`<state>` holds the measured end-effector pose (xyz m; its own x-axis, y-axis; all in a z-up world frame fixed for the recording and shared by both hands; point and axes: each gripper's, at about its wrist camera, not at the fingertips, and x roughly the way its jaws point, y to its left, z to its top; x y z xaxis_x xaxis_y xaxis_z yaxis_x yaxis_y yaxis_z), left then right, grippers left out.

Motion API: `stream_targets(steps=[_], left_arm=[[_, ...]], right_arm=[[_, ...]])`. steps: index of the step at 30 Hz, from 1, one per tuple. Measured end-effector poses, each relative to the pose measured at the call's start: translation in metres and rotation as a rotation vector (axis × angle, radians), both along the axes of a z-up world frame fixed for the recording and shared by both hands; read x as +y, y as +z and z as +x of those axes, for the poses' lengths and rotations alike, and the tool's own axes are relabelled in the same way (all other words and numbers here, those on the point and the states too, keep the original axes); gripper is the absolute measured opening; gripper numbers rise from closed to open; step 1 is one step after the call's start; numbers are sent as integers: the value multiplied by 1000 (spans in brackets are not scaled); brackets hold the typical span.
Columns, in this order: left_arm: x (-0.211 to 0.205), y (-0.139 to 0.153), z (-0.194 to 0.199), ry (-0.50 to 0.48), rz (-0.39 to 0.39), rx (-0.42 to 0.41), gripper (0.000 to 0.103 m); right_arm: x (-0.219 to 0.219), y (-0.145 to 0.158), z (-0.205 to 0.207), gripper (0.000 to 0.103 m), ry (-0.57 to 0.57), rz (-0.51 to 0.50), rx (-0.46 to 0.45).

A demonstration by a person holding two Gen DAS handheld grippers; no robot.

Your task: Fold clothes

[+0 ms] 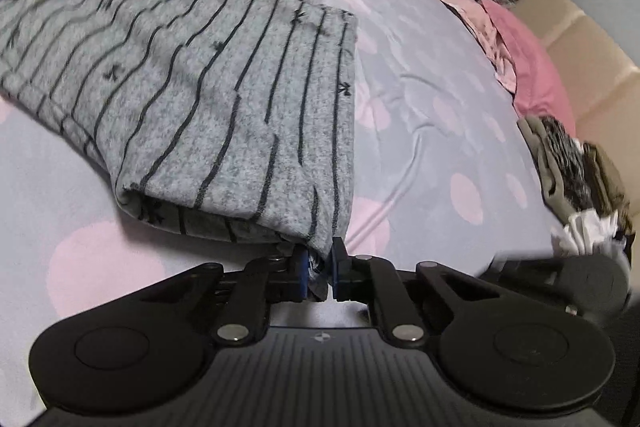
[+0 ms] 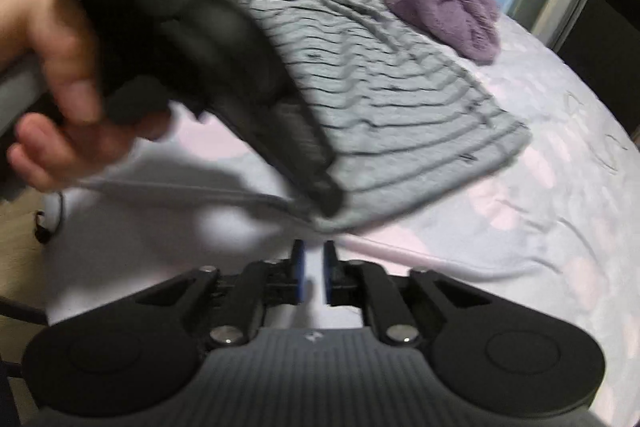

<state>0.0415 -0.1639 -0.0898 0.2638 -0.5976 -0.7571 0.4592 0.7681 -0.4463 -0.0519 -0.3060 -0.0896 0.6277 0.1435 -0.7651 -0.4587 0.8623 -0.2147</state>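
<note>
Left gripper (image 1: 320, 259) pinching grey striped garment (image 1: 224, 99) corner; right gripper (image 2: 314, 259) slightly parted, empty; bedsheet (image 1: 432, 115) clear rightward.

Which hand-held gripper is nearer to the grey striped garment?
Left. The left hand-held gripper is clamped on the grey striped garment's corner; the right hand-held gripper sits just short of its edge, jaws apart, holding nothing.
</note>
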Motion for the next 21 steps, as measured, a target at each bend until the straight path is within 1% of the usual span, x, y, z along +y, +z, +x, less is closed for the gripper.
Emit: stream_targets(steps=[3,4,7,11,16,19,21], left_arm=[[10,18,-6,-18,13,2,7],[15,25,-8,-28,17,0,7],[30,43,-17,-70,42,-7,7],[62,51,-39,-120,79,18,7],[102,49,-77,-208,186,27,7],[127,45,-86,-202,224,59,7],[139,44,-86,-193,228,73,7]], right_arm=[[-27,3,8,20,-155,-13,-10],[-33,5,10,20,-191,-15,-16],[-44,14,18,20,-249,-14,-44],[-50,26,27,19,-257,27,-68],[-52,29,33,18,-233,113,-47],[-48,24,33,14,-201,139,-11],[-44,19,33,13,-175,149,15]])
